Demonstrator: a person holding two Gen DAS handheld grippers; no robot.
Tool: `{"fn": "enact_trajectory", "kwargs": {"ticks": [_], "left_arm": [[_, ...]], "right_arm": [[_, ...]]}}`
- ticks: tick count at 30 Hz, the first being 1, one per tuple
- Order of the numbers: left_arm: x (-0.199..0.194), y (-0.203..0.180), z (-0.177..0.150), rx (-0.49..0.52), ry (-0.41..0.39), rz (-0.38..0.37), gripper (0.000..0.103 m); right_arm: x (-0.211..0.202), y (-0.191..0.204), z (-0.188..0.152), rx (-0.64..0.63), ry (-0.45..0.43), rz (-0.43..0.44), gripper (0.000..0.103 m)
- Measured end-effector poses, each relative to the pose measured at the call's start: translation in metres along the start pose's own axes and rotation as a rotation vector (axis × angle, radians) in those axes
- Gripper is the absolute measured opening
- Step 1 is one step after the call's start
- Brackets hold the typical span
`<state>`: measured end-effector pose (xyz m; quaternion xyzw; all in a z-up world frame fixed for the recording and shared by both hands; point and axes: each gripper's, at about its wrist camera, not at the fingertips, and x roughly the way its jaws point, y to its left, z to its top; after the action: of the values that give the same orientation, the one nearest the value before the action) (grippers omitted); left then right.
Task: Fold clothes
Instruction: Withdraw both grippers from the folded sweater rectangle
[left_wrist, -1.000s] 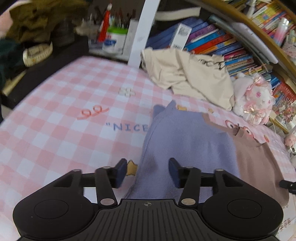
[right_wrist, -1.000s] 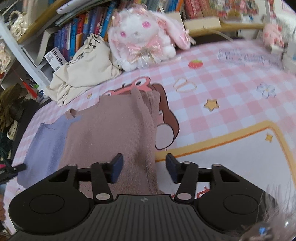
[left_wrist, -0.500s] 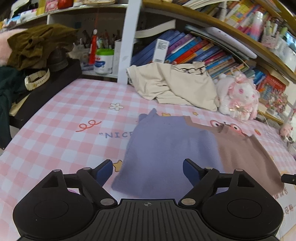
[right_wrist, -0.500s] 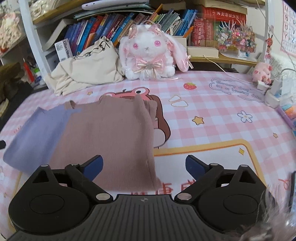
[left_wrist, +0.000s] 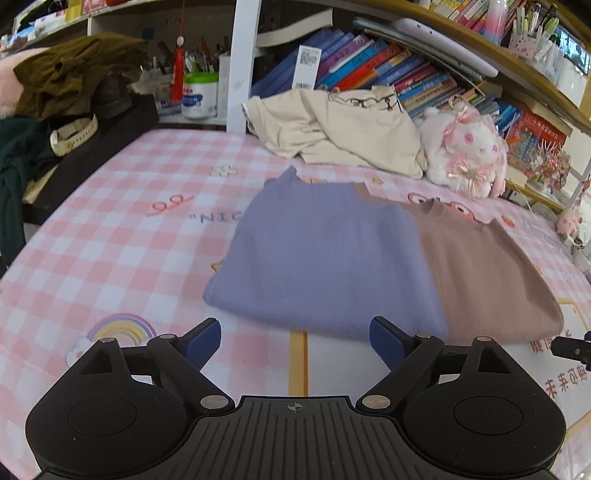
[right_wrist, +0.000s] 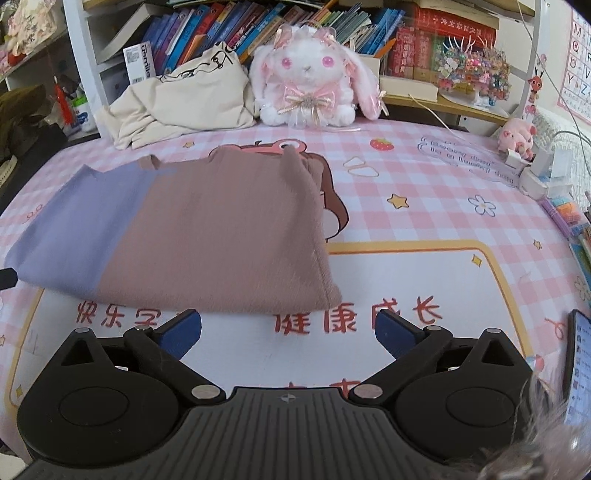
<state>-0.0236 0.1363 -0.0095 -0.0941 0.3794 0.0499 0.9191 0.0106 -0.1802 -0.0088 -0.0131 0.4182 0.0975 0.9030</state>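
A folded two-colour garment, lilac on the left and dusty brown on the right, lies flat on the pink checked mat; it shows in the left wrist view and the right wrist view. My left gripper is open and empty, just short of the garment's near lilac edge. My right gripper is open and empty, just short of the near brown edge. A crumpled cream garment lies at the back against the books, also seen in the right wrist view.
A white plush rabbit sits at the back beside the cream garment. Bookshelves line the rear. A dark box with a watch stands at the left. A phone and small boxes lie at the right edge.
Both grippers opened wide and drew back toward the near edge, letting go of the garment, which now lies flat ahead of them.
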Motion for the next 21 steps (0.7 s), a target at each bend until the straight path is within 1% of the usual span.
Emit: {"fn": "enact_trajectory", "kwargs": {"ticks": [9, 21], "left_arm": [[0.002, -0.002, -0.013, -0.014, 0.051, -0.007, 0.090], [0.008, 0.008, -0.015, -0.063, 0.096, -0.028, 0.090]], "right_arm": [[0.000, 0.011, -0.007, -0.008, 0.025, 0.007, 0.102], [0.000, 0.020, -0.009, -0.013, 0.036, 0.005, 0.102]]}}
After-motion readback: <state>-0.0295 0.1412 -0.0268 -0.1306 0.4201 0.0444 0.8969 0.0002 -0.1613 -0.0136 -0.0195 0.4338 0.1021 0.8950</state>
